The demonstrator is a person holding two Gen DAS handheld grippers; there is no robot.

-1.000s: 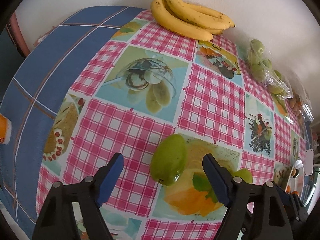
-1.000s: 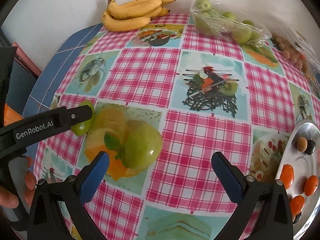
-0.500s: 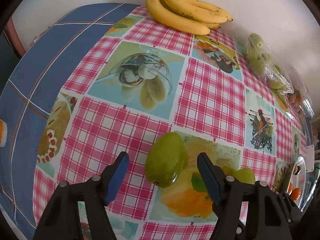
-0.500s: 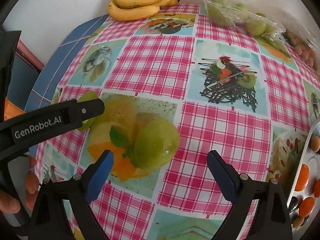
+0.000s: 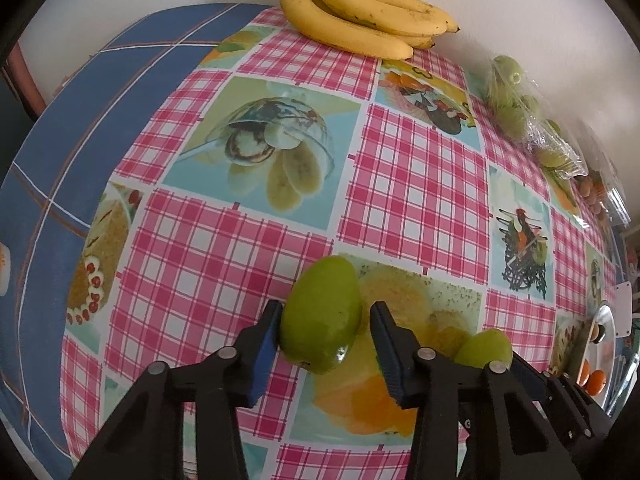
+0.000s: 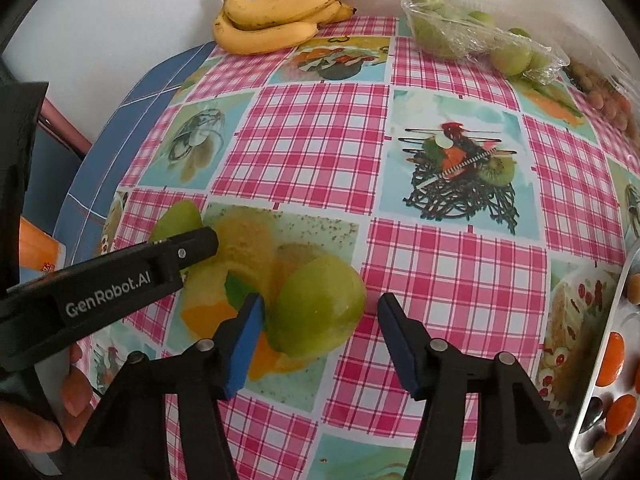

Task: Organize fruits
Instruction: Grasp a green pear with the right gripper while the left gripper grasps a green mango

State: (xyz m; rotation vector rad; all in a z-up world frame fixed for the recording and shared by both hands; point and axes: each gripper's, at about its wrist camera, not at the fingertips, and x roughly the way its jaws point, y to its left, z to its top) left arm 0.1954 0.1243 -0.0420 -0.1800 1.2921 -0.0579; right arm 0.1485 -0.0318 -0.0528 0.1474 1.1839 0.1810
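Two green mangoes lie on the checked tablecloth. In the left wrist view my left gripper [image 5: 325, 343] straddles one green mango [image 5: 322, 314]; the left pad touches it, the right pad stands a little apart. In the right wrist view my right gripper [image 6: 320, 332] straddles the other green mango [image 6: 318, 310], left pad touching, right pad apart. That second mango shows behind my left gripper's right finger in the left wrist view [image 5: 484, 348]. The left gripper's arm [image 6: 120, 276] and the first mango [image 6: 178, 218] show in the right wrist view.
A bunch of bananas [image 6: 276, 16] lies against the far wall. A plastic bag of green fruits [image 6: 472, 36] lies to its right, with small brown fruits [image 6: 600, 88] beyond. A metal tray [image 6: 624, 344] with orange and dark fruits sits at the right edge.
Both grippers have moved forward over their mangoes and narrowed, from wide open to close around the fruit.
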